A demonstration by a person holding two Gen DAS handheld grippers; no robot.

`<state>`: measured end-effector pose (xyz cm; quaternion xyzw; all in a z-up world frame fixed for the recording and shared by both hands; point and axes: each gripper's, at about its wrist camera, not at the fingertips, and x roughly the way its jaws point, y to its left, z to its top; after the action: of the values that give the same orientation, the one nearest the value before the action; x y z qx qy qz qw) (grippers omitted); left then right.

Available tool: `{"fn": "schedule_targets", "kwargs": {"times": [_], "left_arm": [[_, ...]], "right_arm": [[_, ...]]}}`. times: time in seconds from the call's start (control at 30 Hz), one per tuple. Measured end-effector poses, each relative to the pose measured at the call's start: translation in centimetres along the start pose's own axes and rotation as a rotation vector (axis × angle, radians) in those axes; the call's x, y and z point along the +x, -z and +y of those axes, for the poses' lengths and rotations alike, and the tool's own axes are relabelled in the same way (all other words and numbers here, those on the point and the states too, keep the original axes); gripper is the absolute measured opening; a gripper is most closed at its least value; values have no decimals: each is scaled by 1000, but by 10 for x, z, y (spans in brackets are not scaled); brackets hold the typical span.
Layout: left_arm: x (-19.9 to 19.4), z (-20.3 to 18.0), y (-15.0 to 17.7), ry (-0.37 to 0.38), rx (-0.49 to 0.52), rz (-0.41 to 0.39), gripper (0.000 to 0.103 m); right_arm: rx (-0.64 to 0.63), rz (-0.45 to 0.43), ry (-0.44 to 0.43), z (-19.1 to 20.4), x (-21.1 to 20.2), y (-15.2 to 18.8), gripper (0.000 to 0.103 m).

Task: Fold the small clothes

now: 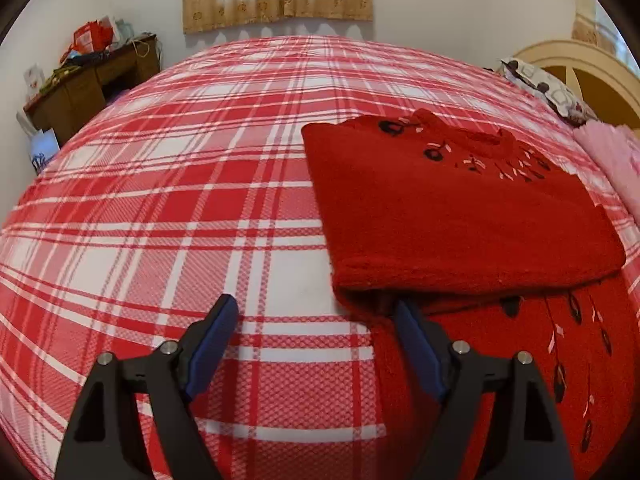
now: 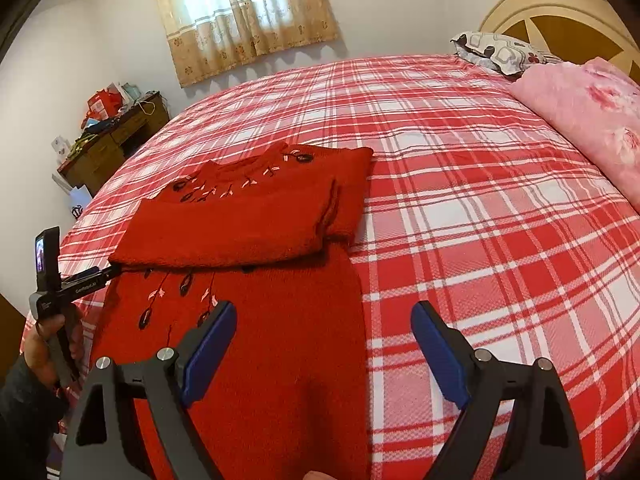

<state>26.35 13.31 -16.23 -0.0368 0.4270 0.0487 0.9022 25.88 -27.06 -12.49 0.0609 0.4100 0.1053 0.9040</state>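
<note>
Fuzzy knit sweater [image 1: 460,216], woven plaid bedsheet [image 1: 180,184]

Bare plaid bedspread [image 2: 480,200] beside sweater [image 2: 248,220]

A bed [image 2: 460,200] is being covered by a red and white plaid sheet. Daylight is being filtered through beige patterned curtains [image 2: 244,16] on a white wall [image 2: 400,8]. A cluttered wooden desk [image 1: 92,84] is being shown in the corner, and a cream arched headboard [image 2: 560,12] opposite.

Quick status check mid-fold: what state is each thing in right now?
red sweater: partly folded, flat on the bed
left gripper: open, one finger at the fold's edge
right gripper: open, holding nothing
curtain: drawn
pink blanket: lying near the headboard
</note>
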Motion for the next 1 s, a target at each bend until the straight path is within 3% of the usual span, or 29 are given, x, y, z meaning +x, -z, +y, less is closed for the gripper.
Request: {"fn": "schedule_targets", "kwargs": {"times": [0.03,0.17,0.3,0.57,0.7,0.8,1.0], "left_arm": [[0,0,0,-12,-3,-7,90],[-5,2,4,-7,-35,-33,91],[-8,2,2,13,-51,-69,91],[6,6,2,-8,-79,-26,99],[8,7,2,-14,-90,-22,102],[8,7,3,-20,-92,-21,103],[7,7,3,-25,-97,-19,103]], "right_arm": [[2,3,-4,1,3,-1,89],[8,30,-20,4,20,-8,86],[-26,76,-4,9,44,-21,63],[23,91,-26,4,85,-44,44],[-7,106,7,12,98,-48,13],[-35,70,28,15,88,-52,8],[-59,10,114,7,73,-59,7]]}}
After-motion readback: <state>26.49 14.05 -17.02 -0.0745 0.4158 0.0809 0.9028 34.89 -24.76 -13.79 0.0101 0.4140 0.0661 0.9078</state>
